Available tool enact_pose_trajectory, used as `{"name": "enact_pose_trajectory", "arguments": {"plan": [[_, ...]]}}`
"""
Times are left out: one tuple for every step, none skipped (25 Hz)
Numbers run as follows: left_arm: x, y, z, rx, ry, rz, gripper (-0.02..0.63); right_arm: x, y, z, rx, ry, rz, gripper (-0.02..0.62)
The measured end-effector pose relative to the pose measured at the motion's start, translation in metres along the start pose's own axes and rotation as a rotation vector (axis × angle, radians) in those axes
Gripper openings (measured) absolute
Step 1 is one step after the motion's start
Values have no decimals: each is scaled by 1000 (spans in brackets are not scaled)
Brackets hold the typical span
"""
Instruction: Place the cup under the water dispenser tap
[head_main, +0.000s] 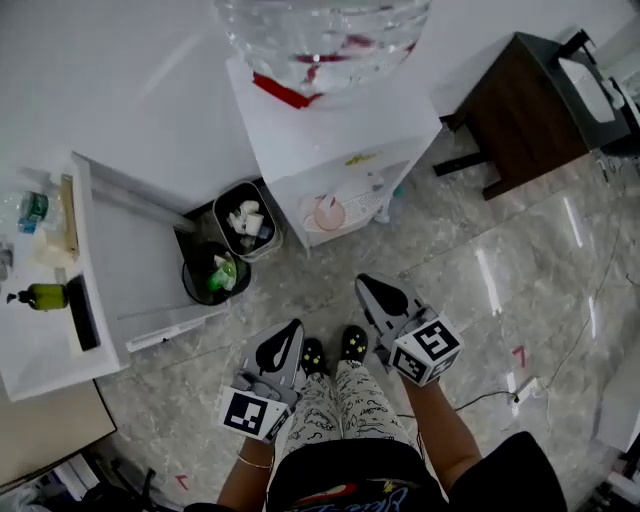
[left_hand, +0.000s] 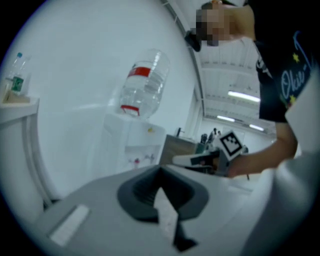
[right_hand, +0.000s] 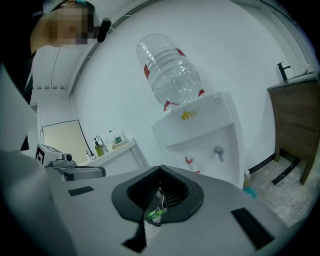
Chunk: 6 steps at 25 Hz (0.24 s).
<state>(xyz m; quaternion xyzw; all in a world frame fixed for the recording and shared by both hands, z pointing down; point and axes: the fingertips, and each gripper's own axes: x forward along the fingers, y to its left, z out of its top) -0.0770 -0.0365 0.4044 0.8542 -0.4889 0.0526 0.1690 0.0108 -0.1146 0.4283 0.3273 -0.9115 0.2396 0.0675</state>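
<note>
A pinkish translucent cup (head_main: 328, 212) stands in the recess of the white water dispenser (head_main: 340, 125), below the upturned clear bottle (head_main: 320, 40). In the right gripper view the dispenser's two taps (right_hand: 218, 151) show, and the cup is hidden behind the jaws. My left gripper (head_main: 290, 330) and right gripper (head_main: 366, 285) are held close to my body, well short of the dispenser, both pointing toward it. The jaws of each meet at the tips with nothing held: left gripper (left_hand: 160, 171), right gripper (right_hand: 160, 168).
Two small waste bins (head_main: 248, 220) (head_main: 215, 272) with rubbish sit left of the dispenser. A white counter (head_main: 40, 340) with bottles is at far left, and a brown cabinet (head_main: 530, 100) at the upper right. A cable (head_main: 500, 395) lies on the marble floor.
</note>
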Motion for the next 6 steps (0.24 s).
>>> {"name": "enact_pose_trajectory", "arguments": {"plan": [[-8, -10, 17, 10, 2, -10, -12, -17, 12, 15, 12, 0, -6, 14], [-17, -20, 34, 18, 8, -21, -12, -34, 23, 29, 23, 2, -12, 14], [-26, -30, 50, 27, 13, -31, -12, -49, 35, 44, 29, 3, -15, 14], [-34, -39, 67, 37, 14, -39, -12, -63, 46, 59, 31, 3, -18, 14], [-42, -48, 85, 47, 14, -47, -12, -77, 57, 75, 31, 3, -19, 14], [-51, -57, 102, 58, 13, -54, -12, -90, 67, 91, 30, 1, -20, 14]]}}
